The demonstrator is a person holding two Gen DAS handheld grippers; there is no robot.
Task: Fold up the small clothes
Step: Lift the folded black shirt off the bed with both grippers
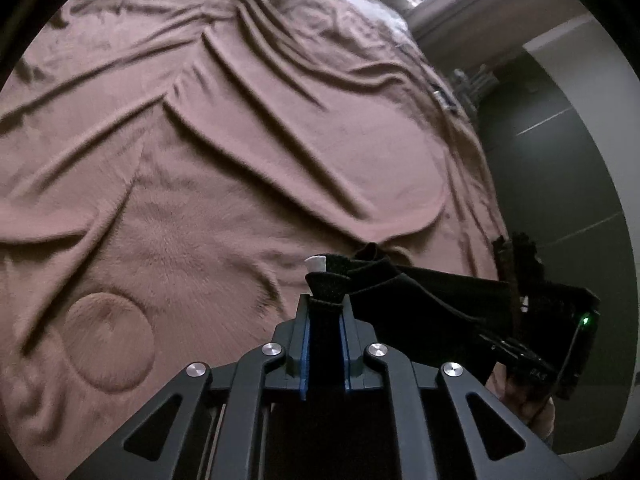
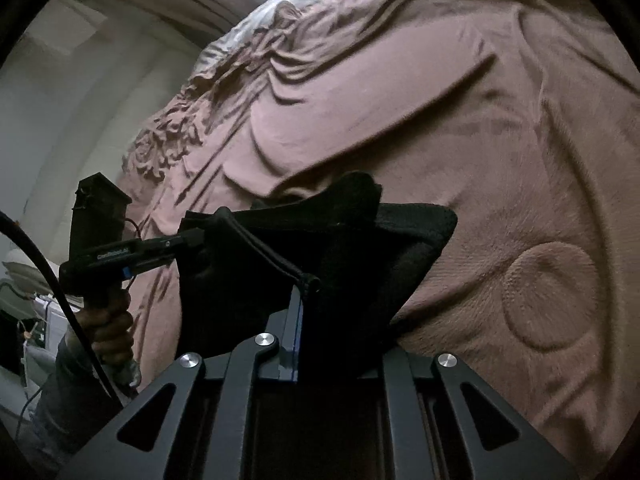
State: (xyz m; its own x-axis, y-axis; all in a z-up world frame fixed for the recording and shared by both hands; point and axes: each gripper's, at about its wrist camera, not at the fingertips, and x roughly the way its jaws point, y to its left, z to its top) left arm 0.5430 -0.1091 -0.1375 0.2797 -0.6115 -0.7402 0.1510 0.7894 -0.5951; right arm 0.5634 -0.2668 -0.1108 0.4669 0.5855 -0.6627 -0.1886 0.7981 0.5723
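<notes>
A small black garment (image 1: 420, 296) hangs stretched between my two grippers above a bed with a pinkish-brown blanket. My left gripper (image 1: 325, 304) is shut on one corner of it, where a white label (image 1: 316, 263) sticks out. My right gripper (image 2: 310, 284) is shut on another edge of the garment (image 2: 352, 248), which drapes over and hides its right finger. The left wrist view shows the right gripper (image 1: 516, 344) at the far right, and the right wrist view shows the left gripper (image 2: 188, 238) at the left, each pinching the cloth.
The wrinkled blanket (image 1: 240, 140) fills both views, with a round embossed mark (image 1: 108, 344) and a ruffled edge (image 2: 168, 140). A dark tiled floor (image 1: 560, 152) and a pale wall (image 2: 80, 100) lie beyond the bed's side. A hand (image 2: 108, 320) holds the left gripper's handle.
</notes>
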